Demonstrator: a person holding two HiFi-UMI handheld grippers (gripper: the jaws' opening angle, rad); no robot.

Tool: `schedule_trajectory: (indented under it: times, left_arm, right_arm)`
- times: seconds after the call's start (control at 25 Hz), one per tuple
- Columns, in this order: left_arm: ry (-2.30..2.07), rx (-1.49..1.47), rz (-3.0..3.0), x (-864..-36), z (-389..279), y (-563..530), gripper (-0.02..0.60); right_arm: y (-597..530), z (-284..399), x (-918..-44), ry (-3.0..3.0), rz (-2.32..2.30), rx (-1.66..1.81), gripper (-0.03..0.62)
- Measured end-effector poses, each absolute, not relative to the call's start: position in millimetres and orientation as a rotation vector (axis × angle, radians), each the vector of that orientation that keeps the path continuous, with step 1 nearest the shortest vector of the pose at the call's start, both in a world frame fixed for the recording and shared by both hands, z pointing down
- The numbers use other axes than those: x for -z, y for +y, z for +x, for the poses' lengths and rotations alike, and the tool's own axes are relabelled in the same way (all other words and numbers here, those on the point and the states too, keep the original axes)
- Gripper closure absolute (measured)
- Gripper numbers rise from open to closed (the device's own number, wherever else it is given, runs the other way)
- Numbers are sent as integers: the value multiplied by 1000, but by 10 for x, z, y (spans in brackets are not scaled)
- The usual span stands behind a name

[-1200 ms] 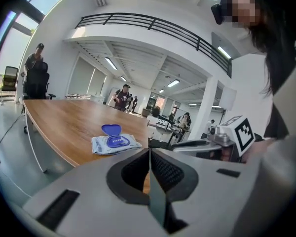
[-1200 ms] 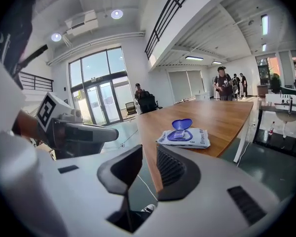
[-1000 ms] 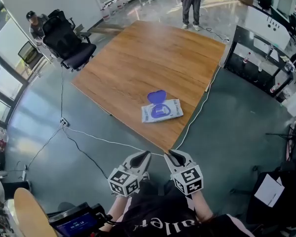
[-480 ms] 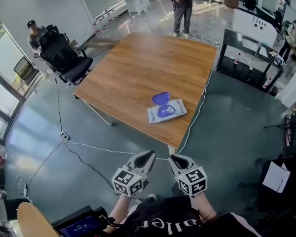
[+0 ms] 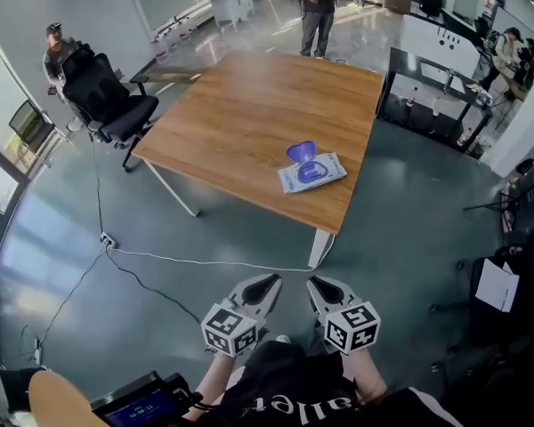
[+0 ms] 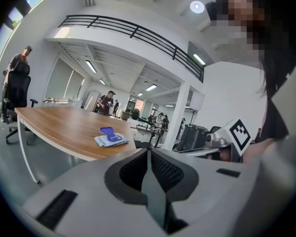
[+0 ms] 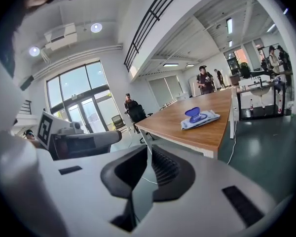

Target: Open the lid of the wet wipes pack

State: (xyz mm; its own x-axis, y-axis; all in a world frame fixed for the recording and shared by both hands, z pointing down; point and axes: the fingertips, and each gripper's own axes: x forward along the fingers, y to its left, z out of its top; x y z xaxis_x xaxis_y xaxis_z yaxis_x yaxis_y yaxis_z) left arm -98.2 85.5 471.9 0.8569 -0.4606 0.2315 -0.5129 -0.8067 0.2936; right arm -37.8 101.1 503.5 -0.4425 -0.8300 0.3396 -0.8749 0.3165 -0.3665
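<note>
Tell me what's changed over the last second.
The person has backed away from the table: it and the wet wipes pack now sit farther off. Nothing was grasped or released. Unchanged: the pack lies near the table's edge, blue lid up; left gripper and right gripper empty, close to the body.

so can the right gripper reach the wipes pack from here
Probably not: the right gripper sits close to the body, with open floor between it and the table. The wipes pack lies unblocked near the table's edge, so a step closer should do.
</note>
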Motion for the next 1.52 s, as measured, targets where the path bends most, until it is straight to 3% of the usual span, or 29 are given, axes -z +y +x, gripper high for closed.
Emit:
schedule_trajectory:
  times: [0.6, 1.52]
  left_arm:
    - [-606, -133, 2673, -4663, -1253, 1351, 568]
    - [-645, -115, 2682, -4469, -935, 1990, 568]
  right_arm:
    - [1687, -725, -4968, -2403, 1689, -787, 557]
    - [2301, -374, -4793, -2410, 1685, -743, 562]
